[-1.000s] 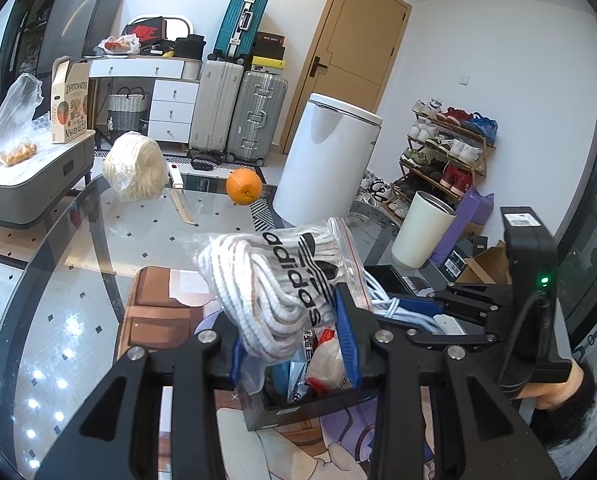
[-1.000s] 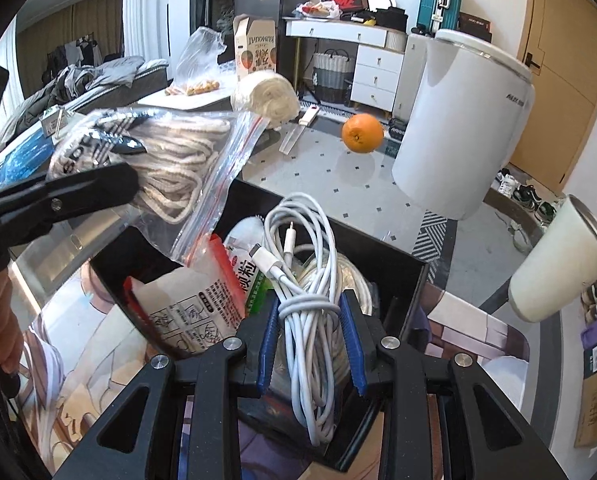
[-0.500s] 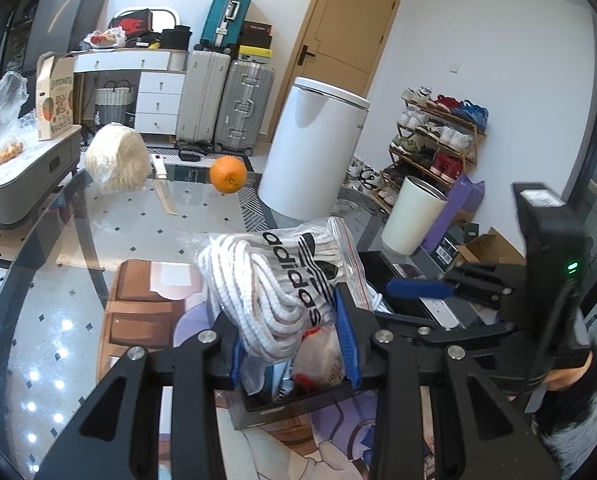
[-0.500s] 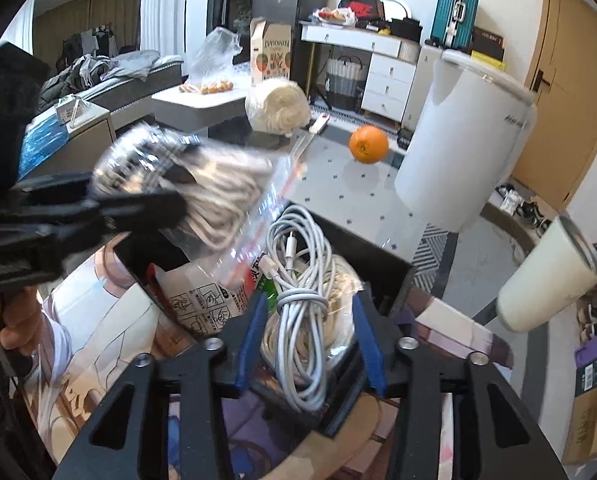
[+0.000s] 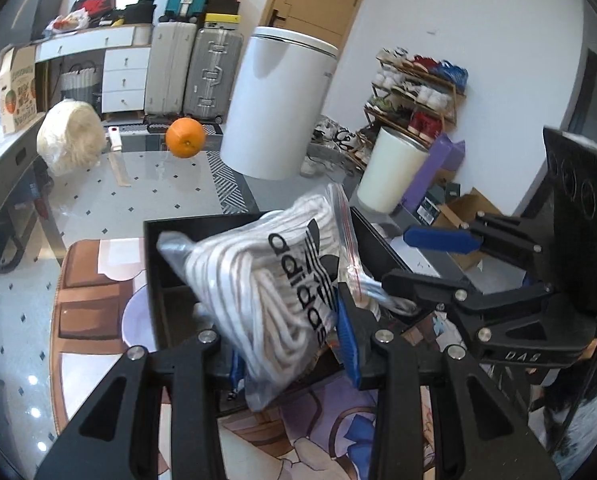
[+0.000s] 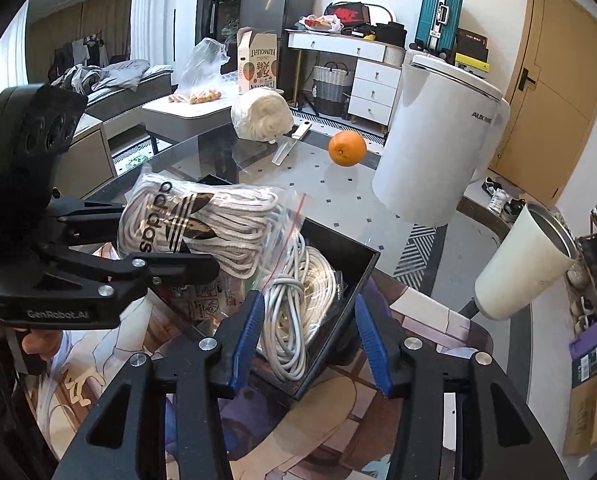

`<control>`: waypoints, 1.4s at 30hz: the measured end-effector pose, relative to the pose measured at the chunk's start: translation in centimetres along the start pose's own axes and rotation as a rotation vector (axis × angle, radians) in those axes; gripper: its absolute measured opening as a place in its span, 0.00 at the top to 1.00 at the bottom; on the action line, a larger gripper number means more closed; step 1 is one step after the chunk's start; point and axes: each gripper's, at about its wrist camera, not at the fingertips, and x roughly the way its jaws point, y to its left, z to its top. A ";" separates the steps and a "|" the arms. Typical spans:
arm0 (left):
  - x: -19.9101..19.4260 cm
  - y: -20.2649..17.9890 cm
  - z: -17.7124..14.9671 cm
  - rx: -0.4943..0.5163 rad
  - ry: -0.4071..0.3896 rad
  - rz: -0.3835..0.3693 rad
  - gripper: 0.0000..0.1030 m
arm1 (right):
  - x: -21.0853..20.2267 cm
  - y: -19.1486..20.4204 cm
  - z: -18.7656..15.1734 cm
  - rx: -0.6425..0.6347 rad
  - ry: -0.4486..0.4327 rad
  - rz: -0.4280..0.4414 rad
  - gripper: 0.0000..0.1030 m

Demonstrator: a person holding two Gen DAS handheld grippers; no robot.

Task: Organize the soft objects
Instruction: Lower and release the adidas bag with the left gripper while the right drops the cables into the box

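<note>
Glass table (image 6: 338,200): bare around the orange (image 6: 347,148). Black box (image 6: 362,264) near my edge, its right rim between my right gripper (image 6: 306,344) pads, jaws apart over the cables (image 6: 298,300). My left gripper (image 5: 290,344) clamps the lace bag (image 5: 274,296) above the box's left half.

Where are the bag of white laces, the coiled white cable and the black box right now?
bag of white laces (image 5: 282,296), left wrist view, on the printed logo at the bag's middle.
coiled white cable (image 6: 294,312), right wrist view, on the bound middle of the coil.
black box (image 6: 338,246), right wrist view, on its far inner wall.
</note>
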 end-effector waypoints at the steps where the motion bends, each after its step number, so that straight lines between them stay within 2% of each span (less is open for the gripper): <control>1: 0.1 -0.2 -0.1 0.011 0.002 0.007 0.66 | -0.1 0.0 -0.1 0.000 0.000 -0.002 0.53; 5: -0.1 0.0 0.0 0.009 -0.001 0.002 0.66 | -0.3 -0.2 -0.1 0.000 -0.005 -0.007 0.53; 9: -1.3 -0.3 0.2 0.028 -0.044 -0.041 0.66 | -0.4 -0.3 -0.1 0.001 -0.008 -0.009 0.53; 13: -1.3 -0.8 0.5 0.045 -0.048 -0.072 0.66 | -0.3 -0.4 -0.2 0.011 -0.007 -0.011 0.53; 16: -0.4 -0.1 0.5 0.027 -0.018 -0.015 0.60 | -0.5 -0.5 -0.3 0.015 -0.011 -0.011 0.53; 19: -0.8 0.5 0.3 0.002 -0.021 -0.003 0.42 | -0.7 -0.5 -0.2 0.022 -0.023 -0.010 0.53; 21: -1.3 0.5 0.1 0.008 -0.025 0.013 0.41 | -0.6 -0.4 0.1 0.032 -0.035 0.008 0.53; 22: -1.4 0.5 0.1 0.011 -0.021 0.019 0.38 | -0.4 -0.2 0.3 0.031 -0.034 0.014 0.53; 23: -1.6 0.6 0.0 0.016 -0.020 0.027 0.26 | -0.2 0.0 0.4 0.027 -0.035 0.012 0.53; 25: -2.0 0.6 -0.2 0.022 -0.034 0.060 0.20 | 0.1 0.3 0.6 0.025 -0.032 0.016 0.53; 31: -4.0 0.9 -0.8 0.041 -0.089 0.120 0.16 | 0.1 0.4 0.5 0.033 -0.035 0.022 0.53; 34: -4.6 1.8 -1.0 0.031 -0.115 0.178 0.16 | -0.2 0.1 0.4 0.038 -0.033 0.018 0.53; 42: -2.9 3.2 -0.9 0.036 -0.110 0.259 0.16 | -0.5 0.2 -0.2 0.057 -0.028 0.015 0.53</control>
